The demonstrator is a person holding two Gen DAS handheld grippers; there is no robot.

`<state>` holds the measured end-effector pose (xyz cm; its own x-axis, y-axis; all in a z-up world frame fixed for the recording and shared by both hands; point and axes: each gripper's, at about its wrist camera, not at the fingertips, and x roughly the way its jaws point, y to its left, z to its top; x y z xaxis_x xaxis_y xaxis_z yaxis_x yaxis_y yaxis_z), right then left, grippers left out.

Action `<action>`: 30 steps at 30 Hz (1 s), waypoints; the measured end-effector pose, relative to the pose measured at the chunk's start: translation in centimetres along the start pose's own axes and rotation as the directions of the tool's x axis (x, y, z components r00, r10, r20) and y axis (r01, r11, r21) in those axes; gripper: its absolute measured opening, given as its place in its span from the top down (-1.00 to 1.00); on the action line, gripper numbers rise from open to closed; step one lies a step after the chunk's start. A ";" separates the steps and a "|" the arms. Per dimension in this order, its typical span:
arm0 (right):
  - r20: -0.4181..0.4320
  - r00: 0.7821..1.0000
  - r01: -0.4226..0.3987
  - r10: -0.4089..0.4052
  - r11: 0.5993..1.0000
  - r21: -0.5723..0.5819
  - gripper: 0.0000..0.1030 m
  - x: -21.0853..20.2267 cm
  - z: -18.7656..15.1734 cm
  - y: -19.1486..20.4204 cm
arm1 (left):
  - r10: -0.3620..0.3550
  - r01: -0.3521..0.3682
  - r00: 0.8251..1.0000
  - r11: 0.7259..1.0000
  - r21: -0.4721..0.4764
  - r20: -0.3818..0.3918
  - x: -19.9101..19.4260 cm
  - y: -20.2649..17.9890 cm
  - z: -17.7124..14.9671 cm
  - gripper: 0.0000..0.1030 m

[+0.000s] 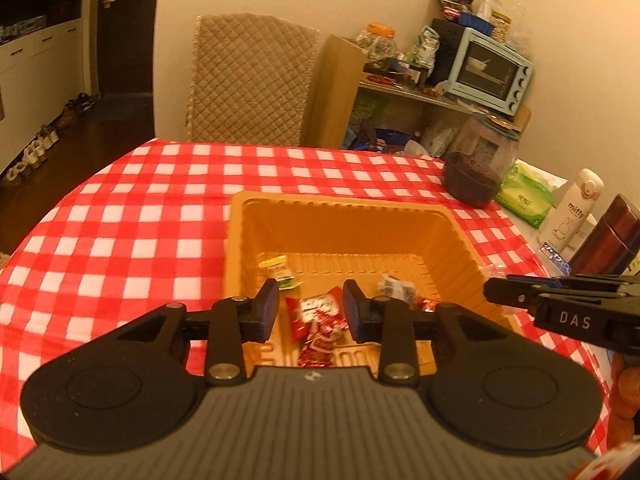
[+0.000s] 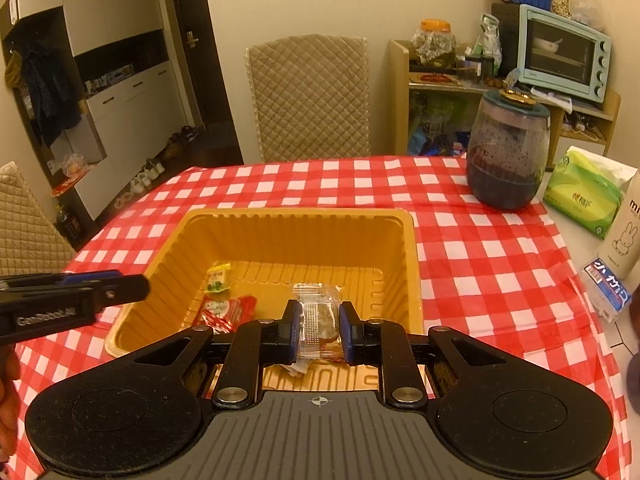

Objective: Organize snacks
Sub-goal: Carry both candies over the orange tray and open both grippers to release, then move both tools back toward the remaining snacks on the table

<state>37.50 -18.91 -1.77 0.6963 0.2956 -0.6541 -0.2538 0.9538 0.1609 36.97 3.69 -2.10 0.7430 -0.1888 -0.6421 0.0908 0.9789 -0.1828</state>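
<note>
- Orange plastic tray (image 2: 296, 232) set on the red-and-white checked surface (image 2: 480, 248), both grippers poised over its near edge
- Right gripper (image 2: 319, 330) with jaws clamped on a clear-wrapped biscuit packet (image 2: 318, 316), held above the tray's near side
- Left gripper (image 1: 310, 314) with jaws parted and nothing pressed between them; red snack packets (image 1: 320, 320) lying on the tray floor below the gap
- Small yellow-green sachet (image 1: 280, 272) resting in the tray's far left corner, apart from the red packets
- Dark grey wrapped snack (image 1: 394, 288) on the tray floor to the right of the red ones
- Large lidded jar (image 2: 508, 152) with dark contents standing at the far right of the surface, green tissue pack (image 2: 580, 192) and white Miffy bottle (image 1: 572, 208) beside it
- Quilted chair (image 2: 308, 96) behind the far edge
</note>
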 end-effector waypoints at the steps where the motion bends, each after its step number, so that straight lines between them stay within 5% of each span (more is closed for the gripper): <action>1: -0.003 1.000 0.000 0.000 1.000 0.003 0.60 0.1 0.0 -0.1 | 0.003 -0.003 1.000 1.000 -0.003 0.001 -0.1 0.2 -0.1 0.40; 10: 0.005 1.000 -0.029 0.029 1.000 0.000 0.55 0.8 0.6 0.0 | 0.011 -0.011 1.000 1.000 0.005 0.018 -2.6 0.3 -1.2 0.40; 12: 0.016 0.999 -0.029 0.029 1.000 0.002 -0.03 0.6 0.8 0.0 | 0.018 -0.018 1.000 1.000 0.013 0.022 -3.2 0.1 -1.7 0.40; 13: 0.027 0.999 -0.034 0.033 0.999 0.011 -0.11 0.4 0.8 -0.1 | 0.022 -0.022 1.000 1.000 0.013 0.020 -3.5 0.1 -1.9 0.40; 30: 0.021 1.000 0.014 -0.018 0.986 0.167 -0.18 -9.4 -5.6 -1.9 | 0.059 -0.057 0.997 0.997 -0.045 0.050 -12.4 -0.7 -7.3 0.19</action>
<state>27.67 -23.83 -0.11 0.7143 0.2794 -0.6416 -0.1279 0.9535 0.2729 22.86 4.81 0.60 0.7794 -0.1262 -0.6137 0.0179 0.9836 -0.1794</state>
